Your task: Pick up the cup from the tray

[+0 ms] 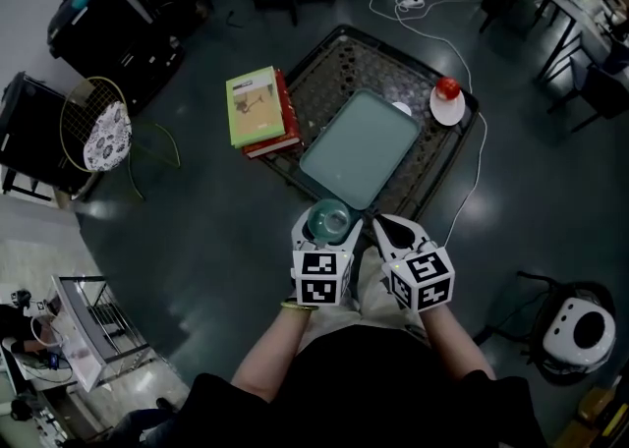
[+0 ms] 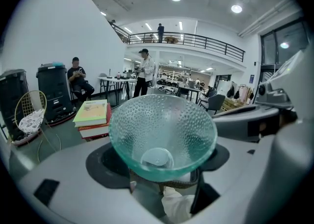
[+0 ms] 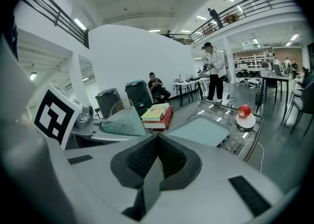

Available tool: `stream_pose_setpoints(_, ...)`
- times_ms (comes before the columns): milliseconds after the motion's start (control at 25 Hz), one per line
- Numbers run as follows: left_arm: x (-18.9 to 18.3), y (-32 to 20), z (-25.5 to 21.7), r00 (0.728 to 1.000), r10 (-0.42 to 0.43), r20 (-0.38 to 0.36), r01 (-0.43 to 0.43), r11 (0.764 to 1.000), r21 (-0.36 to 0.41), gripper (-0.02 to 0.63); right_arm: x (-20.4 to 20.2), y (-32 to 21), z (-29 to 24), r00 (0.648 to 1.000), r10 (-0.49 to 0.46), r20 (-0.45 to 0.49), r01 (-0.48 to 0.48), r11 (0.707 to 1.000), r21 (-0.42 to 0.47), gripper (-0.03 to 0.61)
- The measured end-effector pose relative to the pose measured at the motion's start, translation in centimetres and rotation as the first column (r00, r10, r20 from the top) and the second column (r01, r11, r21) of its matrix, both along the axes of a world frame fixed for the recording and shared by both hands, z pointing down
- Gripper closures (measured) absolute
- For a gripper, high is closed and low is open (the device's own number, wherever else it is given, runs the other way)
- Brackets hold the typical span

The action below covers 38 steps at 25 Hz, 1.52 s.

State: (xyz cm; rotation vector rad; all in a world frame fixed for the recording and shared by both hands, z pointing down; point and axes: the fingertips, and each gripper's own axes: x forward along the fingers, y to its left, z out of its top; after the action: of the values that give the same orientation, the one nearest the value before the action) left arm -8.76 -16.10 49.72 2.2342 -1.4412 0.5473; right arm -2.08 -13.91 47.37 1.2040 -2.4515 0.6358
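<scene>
Nearest to me, on my side of the tray (image 1: pixel 360 147), my left tool (image 1: pixel 327 232) is clamped on the cup (image 2: pixel 162 125). Its dark pads press on the cup's lower wall from either side, and the jaws stand wide because the cup is wide. The cup is dimpled green glass, mouth up and roughly level, and empty as far as I can see. It hangs clear of the tray, just short of the tray's near corner. Just right of the cup, my right tool (image 3: pixel 157 138) has its jaws pressed together with nothing between them.

I judge the pick as good as made, so what matters now is carrying the cup well. The glass is smooth and flares upward, so I think it could shift in the pads if I change my squeeze. I would hold the pressure as it is, keep the mouth level and move without jerks. The right tool is near enough to knock the rim, so I would keep it apart from the cup.

Beyond the cup, the tray lies bare on the patterned surface (image 1: pixel 339 68). Left of the tray is a stack of books (image 1: pixel 260 110). At the tray's far right, a red apple (image 1: pixel 448 88) sits on a white plate (image 1: pixel 444 112). None of these seems to be in my way.
</scene>
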Motion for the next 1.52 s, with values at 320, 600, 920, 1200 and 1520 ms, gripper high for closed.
stream_pose_setpoints(320,-0.9,2.6,-1.3,1.000,0.018,0.012,-0.018,1.000,0.006,0.235,-0.7,2.5,-0.2,1.000,-0.007,-0.012,0.007,1.000,0.014,0.569)
stream_pose_setpoints(600,-1.2,4.0,-1.8,0.999,0.027,0.018,-0.028,1.000,0.011,0.235,-1.0,4.1,0.0,1.000,-0.016,-0.022,0.017,1.000,0.021,0.569)
stream_pose_setpoints(920,-1.3,4.5,-2.2,0.999,0.033,0.016,-0.034,0.999,0.022,0.235,-1.2,4.8,-0.4,0.999,-0.012,-0.039,0.013,0.999,0.038,0.569)
stream_pose_setpoints(1200,-0.8,4.6,-2.3,0.999,0.049,0.018,-0.050,0.998,0.034,0.235,-1.1,5.0,-0.2,0.999,-0.011,-0.047,0.012,0.999,0.041,0.569)
stream_pose_setpoints(1520,-0.6,4.7,-2.4,0.998,0.056,0.014,-0.056,0.998,0.031,0.235,-0.7,5.2,-0.3,0.999,0.001,-0.051,0.001,0.999,0.044,0.570)
